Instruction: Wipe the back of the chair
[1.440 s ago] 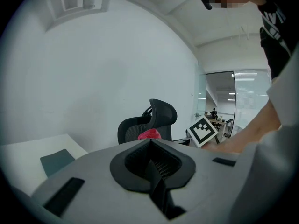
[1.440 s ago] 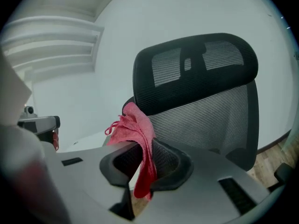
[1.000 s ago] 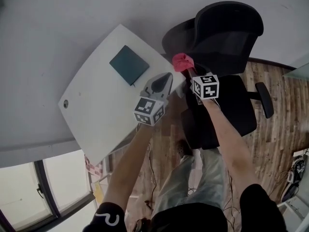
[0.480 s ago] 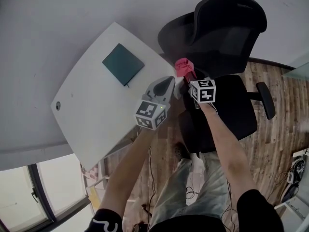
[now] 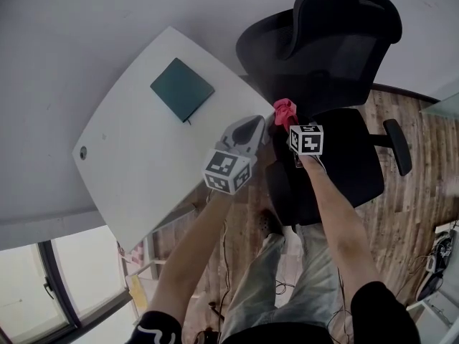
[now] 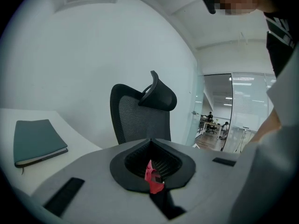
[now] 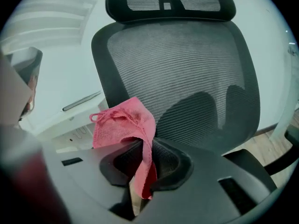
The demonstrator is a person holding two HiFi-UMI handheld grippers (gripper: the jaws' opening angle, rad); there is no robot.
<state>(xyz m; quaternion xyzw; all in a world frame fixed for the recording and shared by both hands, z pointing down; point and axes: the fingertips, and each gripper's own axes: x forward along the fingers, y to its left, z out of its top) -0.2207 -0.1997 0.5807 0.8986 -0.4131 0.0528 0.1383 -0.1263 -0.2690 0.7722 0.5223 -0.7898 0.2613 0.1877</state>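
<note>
Chair back (image 7: 187, 78): black mesh, upright, fills the right gripper view; its lower edge is cut off behind the jaws
Left gripper (image 6: 150, 141): jaws together, nothing clamped; held at the table's near corner
Right gripper (image 7: 145, 171): jaws closed on pink cloth (image 7: 124, 122), just beside the left gripper, in front of the chair back
Cloth: bunched above the jaws, tail hanging down through them; close to the mesh, can't tell if it touches
Seat (image 5: 355, 167): partly hidden under the right forearm; base not visible
Armrest (image 5: 396, 145): one shows, the other is hidden
Table (image 5: 136, 163): white, just left of the chair; dark green notebook (image 5: 182, 89) lies on it
Headrest (image 7: 170, 3): tops the back
Background: glass-walled office in the left gripper view, too small to detail
</note>
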